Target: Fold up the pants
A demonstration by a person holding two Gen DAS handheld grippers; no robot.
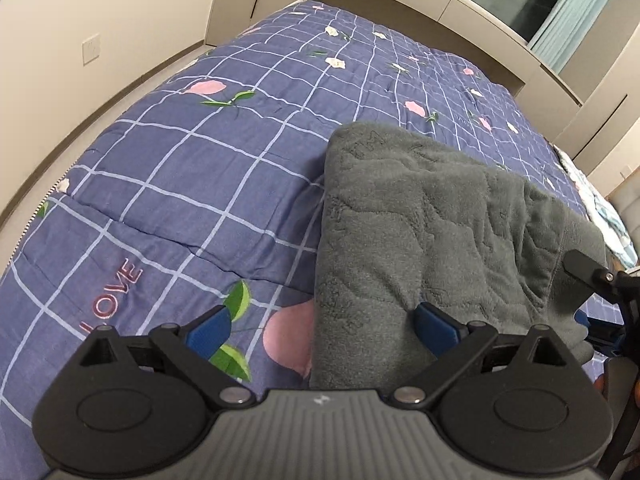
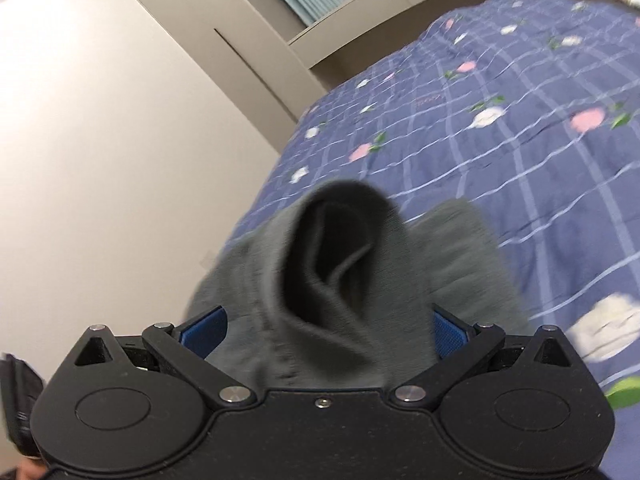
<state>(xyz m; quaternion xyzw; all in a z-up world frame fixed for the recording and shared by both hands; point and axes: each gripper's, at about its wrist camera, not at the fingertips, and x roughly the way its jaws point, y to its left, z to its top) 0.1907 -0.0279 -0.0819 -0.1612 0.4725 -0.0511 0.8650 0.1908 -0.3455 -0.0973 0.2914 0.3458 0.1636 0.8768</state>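
Both grippers work the grey pants [image 1: 420,220]: left gripper [image 1: 320,326] gapes empty, right gripper [image 2: 324,332] straddles bunched cloth, grip unclear; square edges first.

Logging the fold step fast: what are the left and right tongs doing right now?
Left tongs: open, one pad resting on the grey pants, nothing gripped.
Right tongs: wide apart with bunched pants cloth between the pads; grip cannot be told.
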